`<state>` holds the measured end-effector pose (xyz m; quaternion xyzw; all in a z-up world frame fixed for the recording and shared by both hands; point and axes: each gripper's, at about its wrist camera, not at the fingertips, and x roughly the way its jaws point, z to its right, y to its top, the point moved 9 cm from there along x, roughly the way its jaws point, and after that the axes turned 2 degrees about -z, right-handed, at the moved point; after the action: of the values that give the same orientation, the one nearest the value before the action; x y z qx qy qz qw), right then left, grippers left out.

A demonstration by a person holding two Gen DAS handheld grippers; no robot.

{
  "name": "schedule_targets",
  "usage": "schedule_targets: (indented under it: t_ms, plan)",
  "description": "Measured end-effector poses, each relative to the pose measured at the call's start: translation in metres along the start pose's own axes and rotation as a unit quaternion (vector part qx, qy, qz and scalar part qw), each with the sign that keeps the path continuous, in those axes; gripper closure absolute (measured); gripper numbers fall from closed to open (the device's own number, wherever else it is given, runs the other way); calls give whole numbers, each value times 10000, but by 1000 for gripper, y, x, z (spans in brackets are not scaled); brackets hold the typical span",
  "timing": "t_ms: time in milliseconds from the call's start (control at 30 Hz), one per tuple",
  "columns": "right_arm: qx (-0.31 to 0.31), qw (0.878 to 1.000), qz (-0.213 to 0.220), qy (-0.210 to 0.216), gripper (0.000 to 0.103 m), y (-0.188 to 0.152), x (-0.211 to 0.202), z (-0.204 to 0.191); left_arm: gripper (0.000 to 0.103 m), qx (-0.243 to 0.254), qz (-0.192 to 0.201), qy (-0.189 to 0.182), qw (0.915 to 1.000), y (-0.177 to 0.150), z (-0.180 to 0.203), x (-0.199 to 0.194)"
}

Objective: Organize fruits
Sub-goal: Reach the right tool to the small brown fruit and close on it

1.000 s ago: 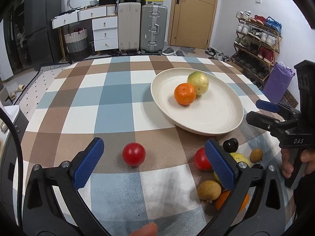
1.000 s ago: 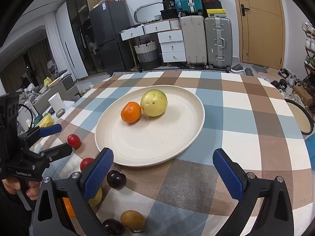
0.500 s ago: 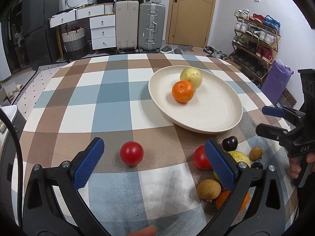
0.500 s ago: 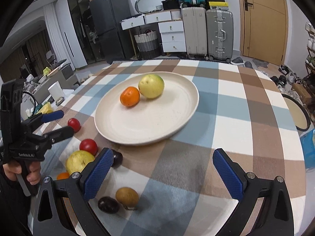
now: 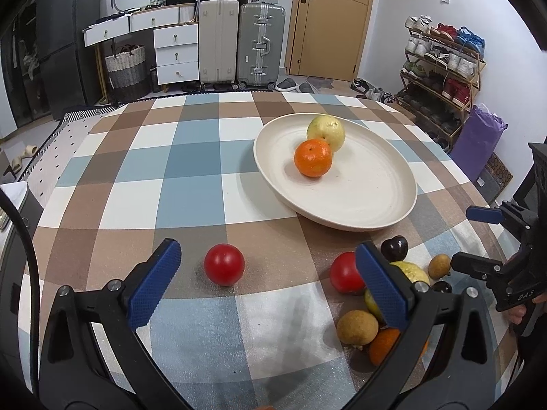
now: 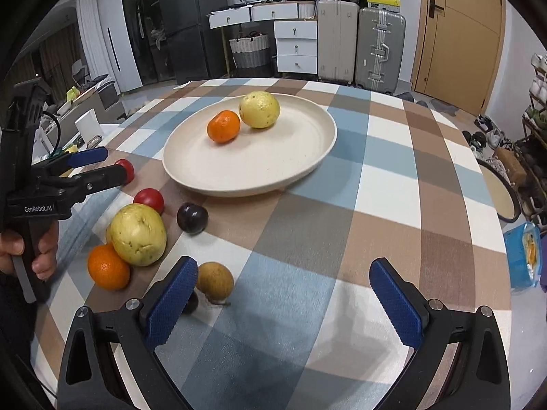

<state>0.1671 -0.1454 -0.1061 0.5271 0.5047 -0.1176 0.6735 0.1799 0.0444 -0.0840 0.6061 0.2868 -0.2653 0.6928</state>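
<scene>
Both tools have drawn back toward the near edge of the counter [image 5: 191, 157] over the last second, and the loose fruit now fills more of each view. The left tool [image 5: 266, 282] hangs wide open and empty, its blue pads either side of a lone red fruit [image 5: 224, 264] that lies on the checked cloth just ahead of them, untouched. The right tool [image 6: 282, 295] is just as wide open and empty, with a small brown fruit [image 6: 215, 279] just beside its left pad. That pull-back reads as lining up for the next pick; nothing has been lifted yet.

The plate [image 6: 273, 174] holds only an orange [image 6: 223, 125] and a pale yellow-green fruit [image 6: 259, 109], the two touching. The rest waits on the counter near the plate's front rim, so the job looks barely begun.

The right wrist view lays the pile out clearly: a large yellow fruit [image 6: 138, 234] resting against a second orange [image 6: 108, 267], a red fruit [image 6: 149, 199] behind it, a dark plum [image 6: 192, 217] close by, and another dark fruit partly hidden behind the left pad. In the left wrist view that tool's right pad covers much of this pile. Only the left wrist view shows the lone red fruit whole; in the other, the left tool's finger hides most of it.
</scene>
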Motion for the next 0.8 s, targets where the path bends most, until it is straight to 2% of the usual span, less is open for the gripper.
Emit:
schedule_targets:
  t_ms: [200, 333, 400, 600, 767, 800]
  plan:
    - [218, 9993, -181, 263, 3, -3, 2, -6, 1, 41, 15, -9, 10000, 0, 2, -2]
    - [282, 9983, -321, 393, 22, -6, 6, -15, 1, 21, 9, -56, 10000, 0, 2, -2]
    - [318, 9978, -344, 467, 24, -7, 7, -18, 1, 9, -10, -43, 10000, -1, 1, -2]
    - [429, 9956, -313, 770, 47, -8, 8, -27, 1, 15, 2, -30, 10000, -1, 1, -4]
    - [456, 9947, -296, 872, 55, -10, 5, -32, 1, -9, 29, -45, 10000, 0, 0, -4]
    - [472, 9943, -299, 910, 60, -9, 5, -32, 1, -19, 15, -43, 10000, -1, 0, -4]
